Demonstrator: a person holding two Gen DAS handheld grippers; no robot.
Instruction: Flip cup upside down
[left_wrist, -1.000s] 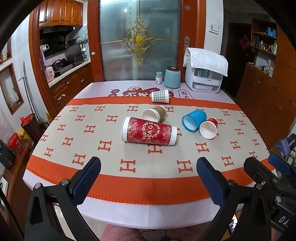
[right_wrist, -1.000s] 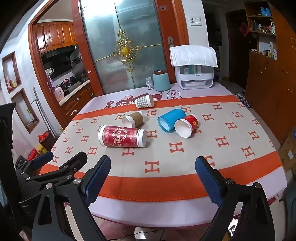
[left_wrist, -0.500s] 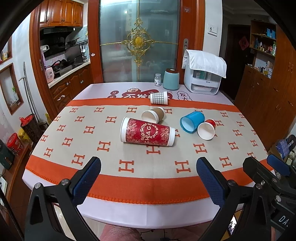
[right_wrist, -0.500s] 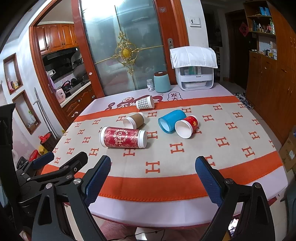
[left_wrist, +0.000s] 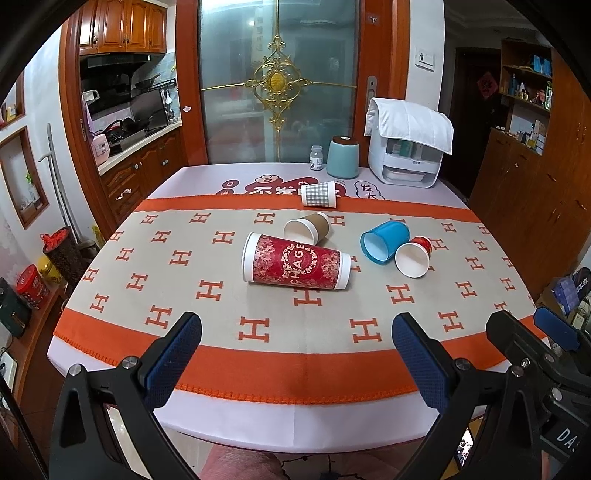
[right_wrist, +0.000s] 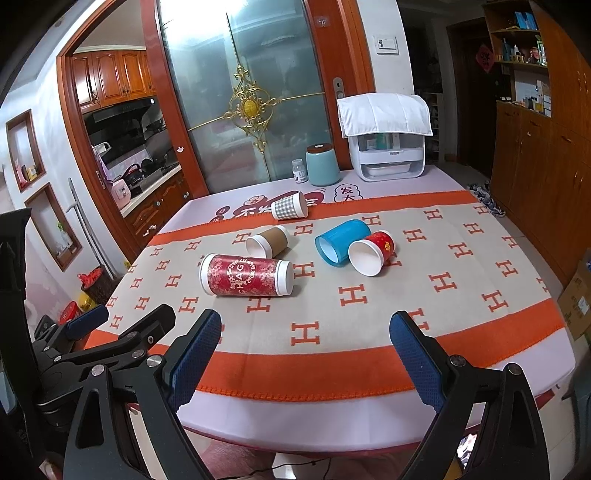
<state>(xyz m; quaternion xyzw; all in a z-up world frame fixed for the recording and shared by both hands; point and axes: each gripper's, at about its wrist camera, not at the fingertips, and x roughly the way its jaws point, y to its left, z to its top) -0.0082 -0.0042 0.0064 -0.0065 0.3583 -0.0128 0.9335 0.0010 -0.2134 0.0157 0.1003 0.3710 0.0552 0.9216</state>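
Several cups lie on their sides on the table. A tall red patterned cup (left_wrist: 295, 266) (right_wrist: 246, 276) lies nearest. Behind it lies a brown cup (left_wrist: 307, 228) (right_wrist: 268, 241). To the right lie a blue cup (left_wrist: 385, 240) (right_wrist: 342, 240) and a small red cup (left_wrist: 413, 256) (right_wrist: 371, 252), touching. A grey checked cup (left_wrist: 318, 194) (right_wrist: 289, 206) lies further back. My left gripper (left_wrist: 295, 354) is open and empty over the table's near edge. My right gripper (right_wrist: 306, 354) is open and empty beside it.
An orange and beige cloth (left_wrist: 258, 332) covers the table. At the back stand a teal canister (left_wrist: 343, 157), a small jar (left_wrist: 316, 158) and a white appliance under a cloth (left_wrist: 406, 147). Wooden cabinets (right_wrist: 546, 155) stand to the right.
Both grippers have drawn back and risen slightly from the table; the cups look a little smaller and farther. The cups have not moved.
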